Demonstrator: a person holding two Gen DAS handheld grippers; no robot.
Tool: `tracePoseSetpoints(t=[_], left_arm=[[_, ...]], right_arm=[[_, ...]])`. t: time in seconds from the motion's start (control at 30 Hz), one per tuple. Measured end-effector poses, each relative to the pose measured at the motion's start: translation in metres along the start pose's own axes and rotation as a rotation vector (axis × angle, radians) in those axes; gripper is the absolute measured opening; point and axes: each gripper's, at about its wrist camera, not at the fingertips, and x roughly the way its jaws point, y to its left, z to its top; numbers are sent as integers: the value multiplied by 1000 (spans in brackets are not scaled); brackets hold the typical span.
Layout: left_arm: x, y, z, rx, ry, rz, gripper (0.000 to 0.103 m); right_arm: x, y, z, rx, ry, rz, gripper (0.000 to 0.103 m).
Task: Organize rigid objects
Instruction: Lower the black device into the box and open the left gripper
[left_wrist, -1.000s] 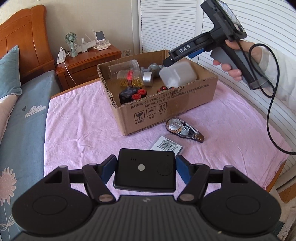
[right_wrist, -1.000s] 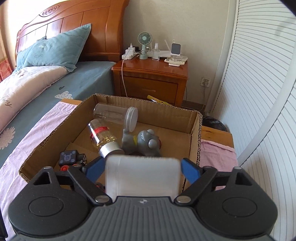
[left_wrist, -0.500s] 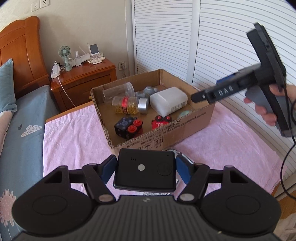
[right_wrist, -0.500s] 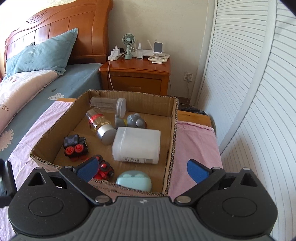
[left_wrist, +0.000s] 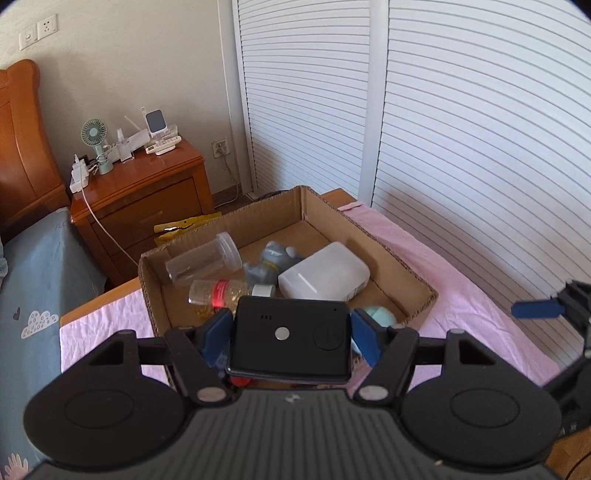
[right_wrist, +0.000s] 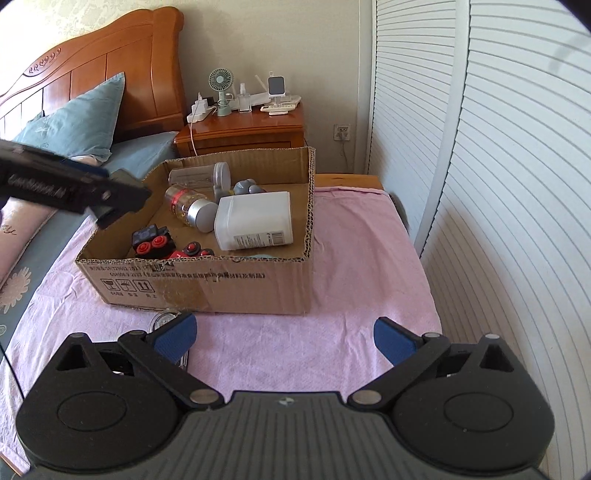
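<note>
While the left gripper (left_wrist: 290, 332) clamps a flat black device (left_wrist: 290, 338) over the cardboard box (right_wrist: 207, 284), it hides the box's near corner — inside lie a clear jar (left_wrist: 201, 258), grey toy (left_wrist: 271, 260) and white container (right_wrist: 255, 221); the right gripper (right_wrist: 284, 338) hangs wide apart, empty

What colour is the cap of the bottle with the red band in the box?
Silver-grey; the cap shows best in the right wrist view.
</note>
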Motion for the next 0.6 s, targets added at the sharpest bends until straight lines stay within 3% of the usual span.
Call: tracePoseSetpoints(t=[0.17, 0.33, 0.6], left_arm=[[38, -3, 36, 7, 37, -8, 69], [86, -9, 61, 14, 91, 18, 69], [139, -16, 71, -3, 156, 35, 69]], right_arm=[[-3, -5, -6, 6, 6, 19, 103], [-6, -11, -6, 2, -16, -21, 103], [-6, -34, -7, 60, -26, -25, 103]])
